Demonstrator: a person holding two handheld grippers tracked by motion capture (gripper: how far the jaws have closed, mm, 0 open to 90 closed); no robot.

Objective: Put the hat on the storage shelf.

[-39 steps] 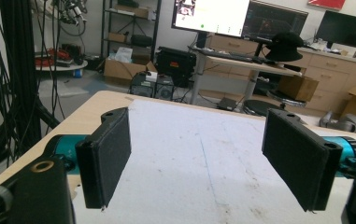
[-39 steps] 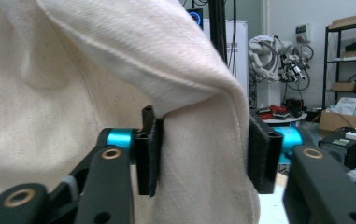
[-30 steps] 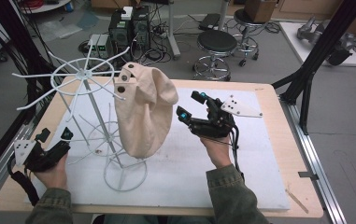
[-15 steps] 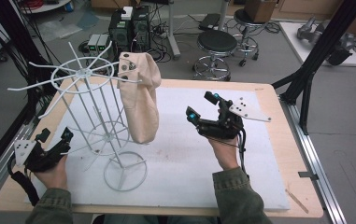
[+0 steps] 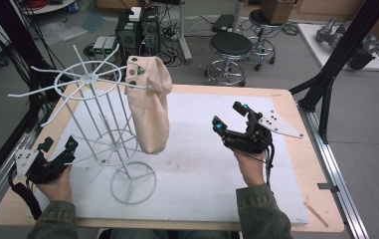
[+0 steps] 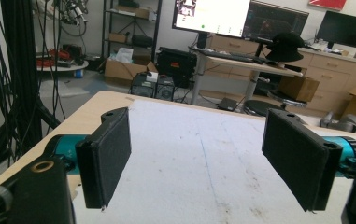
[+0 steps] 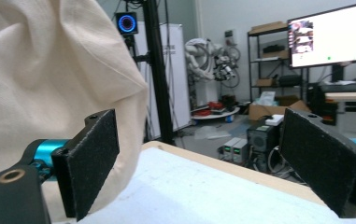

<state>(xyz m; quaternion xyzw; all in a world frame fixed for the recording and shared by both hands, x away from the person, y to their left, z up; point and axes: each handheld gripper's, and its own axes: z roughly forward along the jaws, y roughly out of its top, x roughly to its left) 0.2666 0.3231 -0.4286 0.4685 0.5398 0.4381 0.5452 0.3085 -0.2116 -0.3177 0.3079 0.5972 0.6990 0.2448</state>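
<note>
Cloth bag (image 5: 149,107) hangs on rack (image 5: 90,79), left of the right claw (image 5: 232,118), apart from it. Both claws gape wide, empty; left claw (image 5: 57,145) rests beside the rack base. Hanging appears done.

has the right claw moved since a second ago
Yes. In the high view the right claw has pulled back to the right, away from the cloth bag on the wire rack, toward the table's right edge.
</note>
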